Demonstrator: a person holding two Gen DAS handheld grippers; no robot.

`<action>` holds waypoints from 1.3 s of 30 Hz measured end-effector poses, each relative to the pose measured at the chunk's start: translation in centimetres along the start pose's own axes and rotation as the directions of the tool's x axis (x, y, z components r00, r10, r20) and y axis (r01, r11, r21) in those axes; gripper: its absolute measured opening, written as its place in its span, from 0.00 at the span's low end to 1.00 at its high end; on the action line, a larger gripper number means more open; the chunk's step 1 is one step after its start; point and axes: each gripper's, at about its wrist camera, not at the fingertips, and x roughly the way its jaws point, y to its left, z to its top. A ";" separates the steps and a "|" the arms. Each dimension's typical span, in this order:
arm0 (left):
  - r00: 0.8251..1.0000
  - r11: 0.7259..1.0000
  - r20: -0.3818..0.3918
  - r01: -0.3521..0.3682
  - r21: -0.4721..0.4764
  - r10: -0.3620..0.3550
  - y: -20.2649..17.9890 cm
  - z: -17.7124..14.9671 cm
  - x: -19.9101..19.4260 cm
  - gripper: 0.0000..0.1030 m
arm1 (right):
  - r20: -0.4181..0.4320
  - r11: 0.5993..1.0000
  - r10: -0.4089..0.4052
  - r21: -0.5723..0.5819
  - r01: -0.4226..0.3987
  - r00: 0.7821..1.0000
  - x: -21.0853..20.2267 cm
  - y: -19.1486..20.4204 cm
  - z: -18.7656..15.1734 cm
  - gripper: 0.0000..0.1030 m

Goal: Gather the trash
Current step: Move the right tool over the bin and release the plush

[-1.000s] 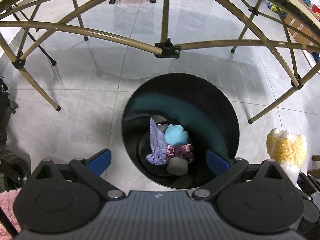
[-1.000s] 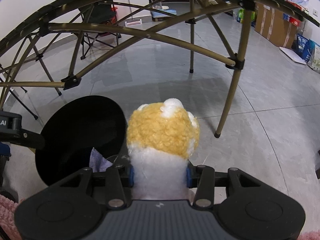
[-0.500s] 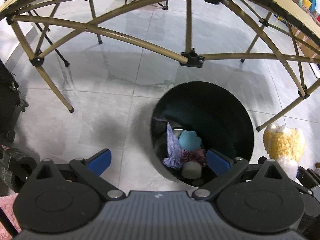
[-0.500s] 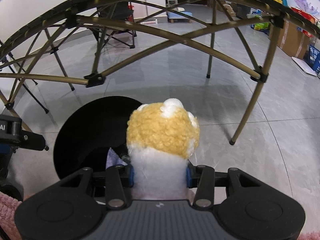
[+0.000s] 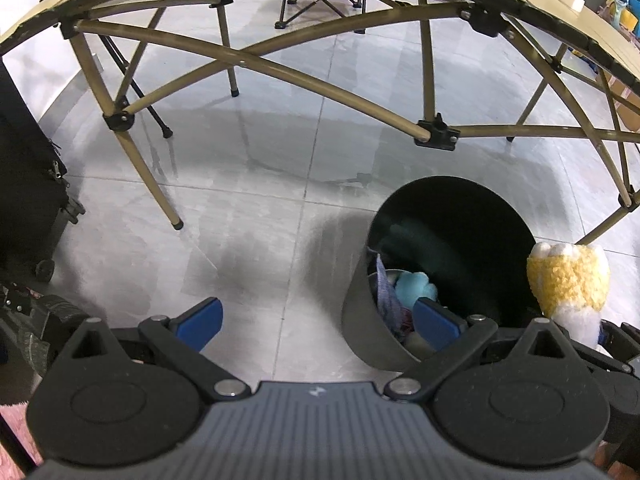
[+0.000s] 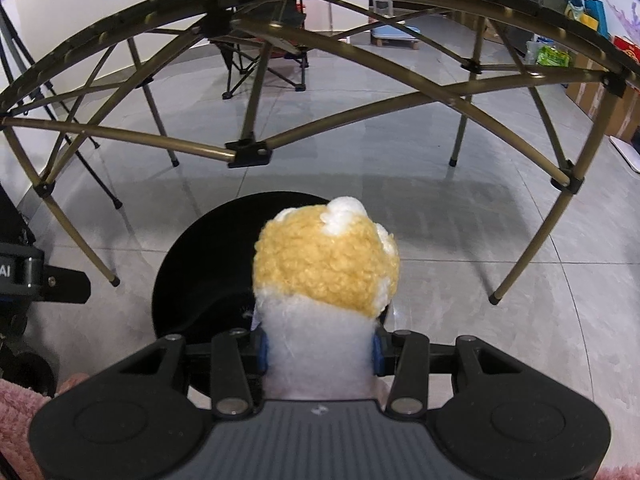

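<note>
Trash inside the round black bin shows only leftward, past the open left tool; the right tool grips a fluffy yellow-and-white plush.

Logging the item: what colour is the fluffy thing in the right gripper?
Yellow top, white base; right wrist view.

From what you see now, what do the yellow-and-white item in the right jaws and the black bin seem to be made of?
Yellow-and-white item: soft plush or fleece, judging by its curly, fuzzy pile. Black bin: probably smooth plastic or painted metal; its wall looks matte grey and rigid, with no weave or seams.
</note>
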 end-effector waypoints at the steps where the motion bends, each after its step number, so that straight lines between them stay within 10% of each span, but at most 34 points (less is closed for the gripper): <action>1: 1.000 1.000 0.004 -0.003 0.000 0.003 0.2 -0.1 -0.1 1.00 | -0.004 1.000 0.001 -0.004 -0.001 1.000 0.1 0.3 0.0 0.42; 39: 0.997 0.997 0.013 -0.075 -0.037 0.075 4.6 -0.7 0.2 1.00 | -0.151 1.000 -0.006 -0.030 0.002 0.988 6.4 5.7 3.2 0.42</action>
